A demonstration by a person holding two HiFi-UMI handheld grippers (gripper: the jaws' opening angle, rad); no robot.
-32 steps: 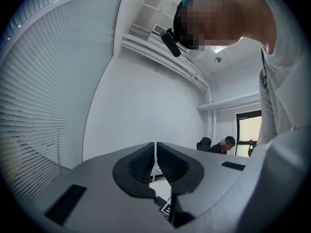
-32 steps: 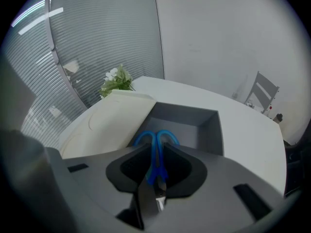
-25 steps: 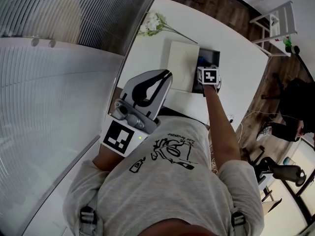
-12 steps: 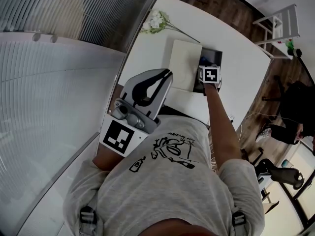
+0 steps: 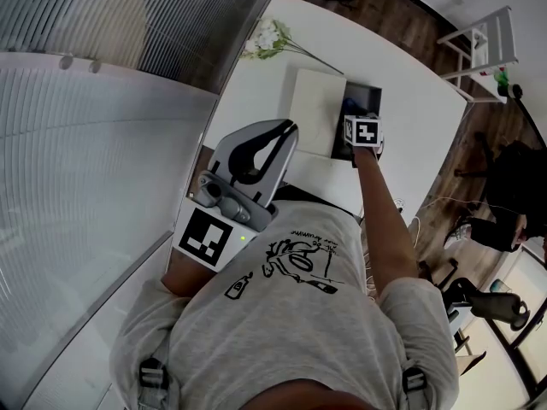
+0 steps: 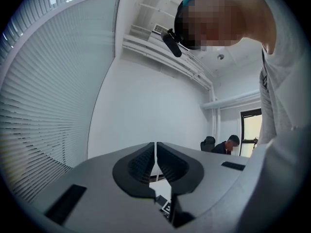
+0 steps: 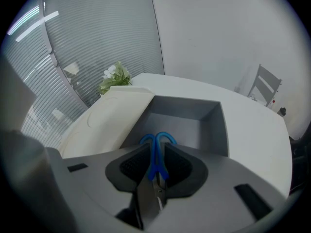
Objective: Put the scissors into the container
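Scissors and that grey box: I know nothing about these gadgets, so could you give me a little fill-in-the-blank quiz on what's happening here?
1. The right gripper is shut on the scissors, whose handles are ____ in colour.
2. The scissors' handles point toward the open grey container, which sits on a ____ table.
3. The left gripper, held up away from the table, has its jaws ____ with nothing between them.

Missing words: blue; white; shut
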